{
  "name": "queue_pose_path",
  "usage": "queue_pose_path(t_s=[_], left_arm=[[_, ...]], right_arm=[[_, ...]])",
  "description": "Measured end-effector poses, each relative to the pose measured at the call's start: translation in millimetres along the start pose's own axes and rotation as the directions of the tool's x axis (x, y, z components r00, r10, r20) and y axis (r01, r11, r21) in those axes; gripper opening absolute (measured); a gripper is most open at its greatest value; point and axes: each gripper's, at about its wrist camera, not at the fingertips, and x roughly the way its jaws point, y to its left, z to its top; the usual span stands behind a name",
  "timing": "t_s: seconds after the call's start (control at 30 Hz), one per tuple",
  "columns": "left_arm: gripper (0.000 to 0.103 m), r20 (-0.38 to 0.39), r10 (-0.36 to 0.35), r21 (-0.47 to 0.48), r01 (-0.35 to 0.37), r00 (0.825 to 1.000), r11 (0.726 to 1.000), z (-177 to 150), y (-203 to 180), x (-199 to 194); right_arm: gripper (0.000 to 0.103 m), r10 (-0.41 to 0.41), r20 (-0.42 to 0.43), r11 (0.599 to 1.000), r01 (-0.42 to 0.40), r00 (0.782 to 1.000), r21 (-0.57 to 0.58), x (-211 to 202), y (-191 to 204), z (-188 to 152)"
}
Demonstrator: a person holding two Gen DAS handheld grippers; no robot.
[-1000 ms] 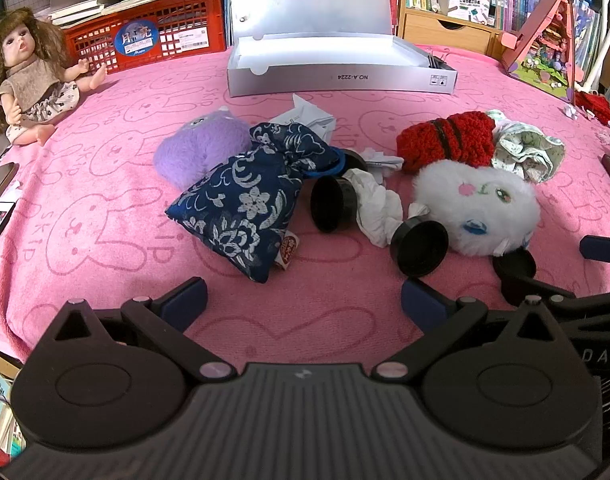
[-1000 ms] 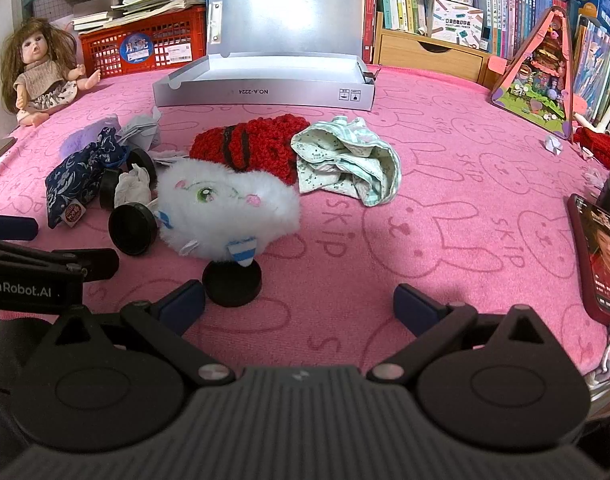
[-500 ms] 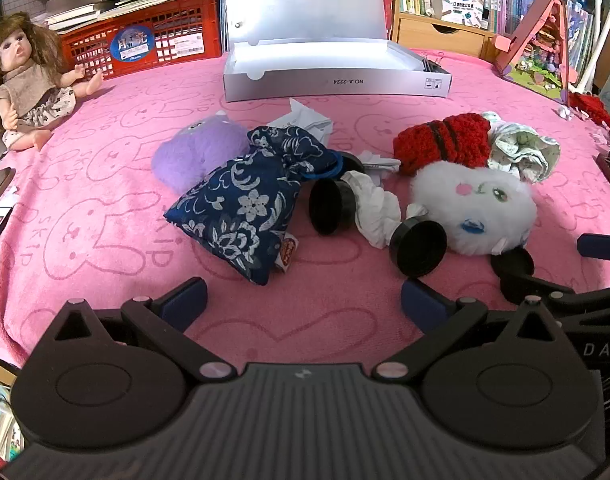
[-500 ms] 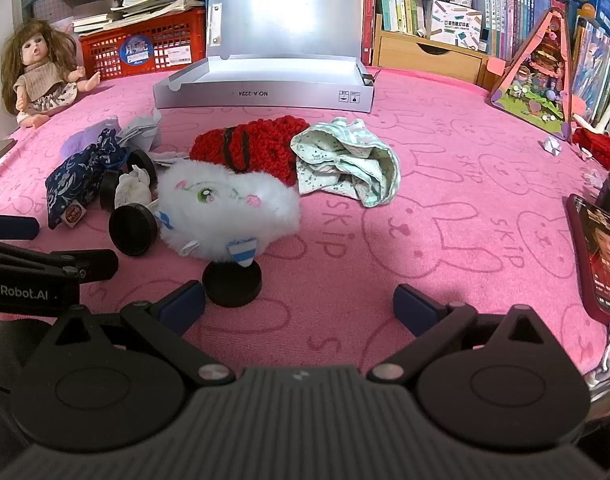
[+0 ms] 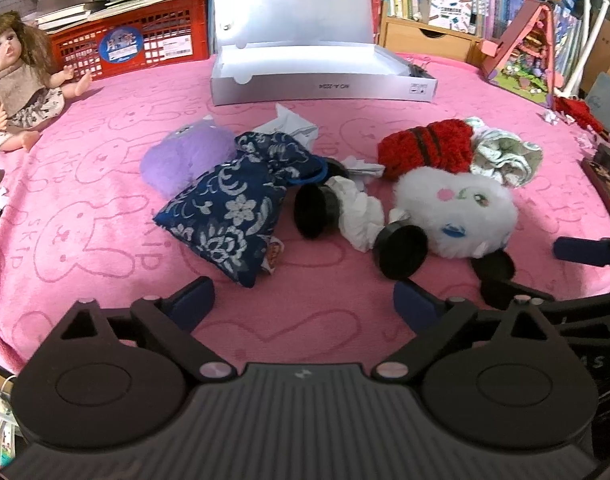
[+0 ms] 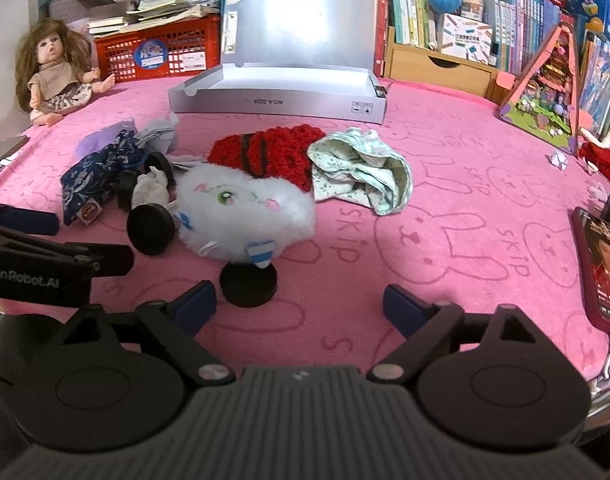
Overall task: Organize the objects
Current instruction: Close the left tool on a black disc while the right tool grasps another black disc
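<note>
Open silver box (image 5: 321, 84) at the far side of the pink cloth, lid upright. Nearer, in a loose cluster: purple plush (image 5: 181, 156), navy floral pouch (image 5: 229, 208) lying flat, three black discs (image 5: 401, 246) among crumpled white paper, white fluffy plush (image 6: 245, 216), red knit piece (image 6: 269, 156), pale green cloth (image 6: 361, 172) bunched

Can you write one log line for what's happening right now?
left hand-held gripper: open, empty | right hand-held gripper: open, empty | fluffy white plush toy: on pink blanket | open grey cardboard box: behind

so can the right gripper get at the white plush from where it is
Probably yes. The right gripper is open and empty, and the white plush lies just ahead; only a black disc sits between them, low on the cloth.
</note>
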Motion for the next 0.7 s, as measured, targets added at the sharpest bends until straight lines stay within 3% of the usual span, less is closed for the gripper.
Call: queue_pose_path(t_s=[0.33, 0.37, 0.57, 0.7], left_arm=[[0.059, 0.030, -0.078, 0.027, 0.077, 0.996, 0.997, 2.5, -8.8, -8.6], [0.057, 0.038, -0.087, 0.032, 0.086, 0.996, 0.996, 2.9, -10.1, -10.1], [0.051, 0.067, -0.147, 0.060, 0.143, 0.987, 0.988, 2.9, -18.5, -16.7], [0.051, 0.066, -0.148, 0.067, 0.143, 0.987, 0.987, 5.3, -24.1, -10.5]], right_arm=[[0.067, 0.067, 0.026, 0.997, -0.066, 0.997, -0.042, -3.8, 8.8, -0.4], [0.059, 0.071, 0.028, 0.997, -0.070, 0.997, -0.043, -3.8, 9.6, 0.0], [0.036, 0.092, 0.036, 0.995, -0.090, 0.995, -0.049, -4.7, 15.2, 0.6], [0.036, 0.096, 0.039, 0.995, -0.094, 0.995, -0.044, -6.0, 15.4, -0.1]])
